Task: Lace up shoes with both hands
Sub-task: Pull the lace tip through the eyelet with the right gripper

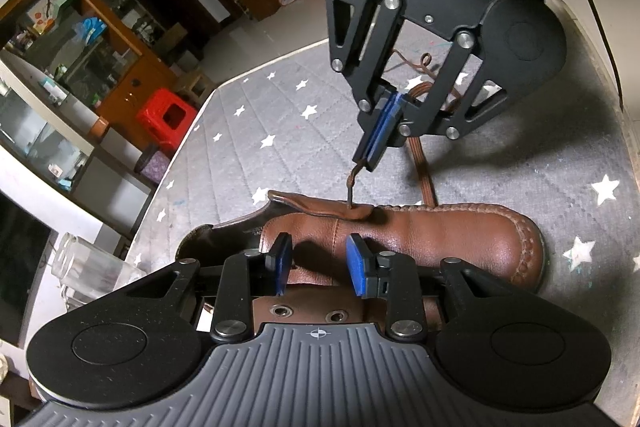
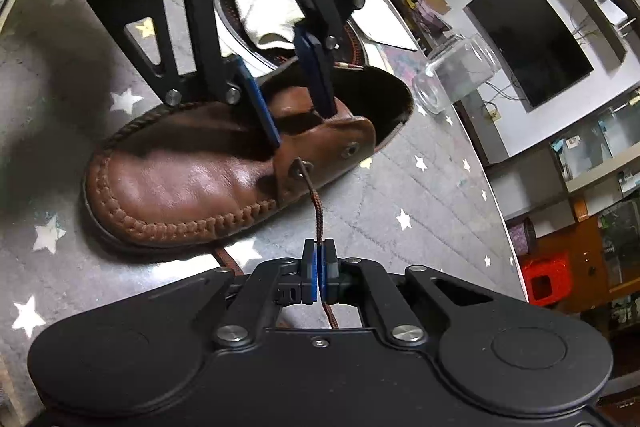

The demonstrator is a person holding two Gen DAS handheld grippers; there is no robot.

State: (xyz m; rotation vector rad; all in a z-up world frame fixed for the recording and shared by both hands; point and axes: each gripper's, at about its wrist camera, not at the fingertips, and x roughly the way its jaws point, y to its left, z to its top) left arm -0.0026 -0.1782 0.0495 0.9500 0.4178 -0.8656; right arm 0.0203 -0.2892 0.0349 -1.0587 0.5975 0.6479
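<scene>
Glass jar [image 2: 456, 75] — red stool [image 1: 166, 117]

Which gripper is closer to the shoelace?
Right. The right gripper is shut on the shoelace, just below its eyelet. The left gripper is open over the shoe, with no lace between its fingers.
</scene>
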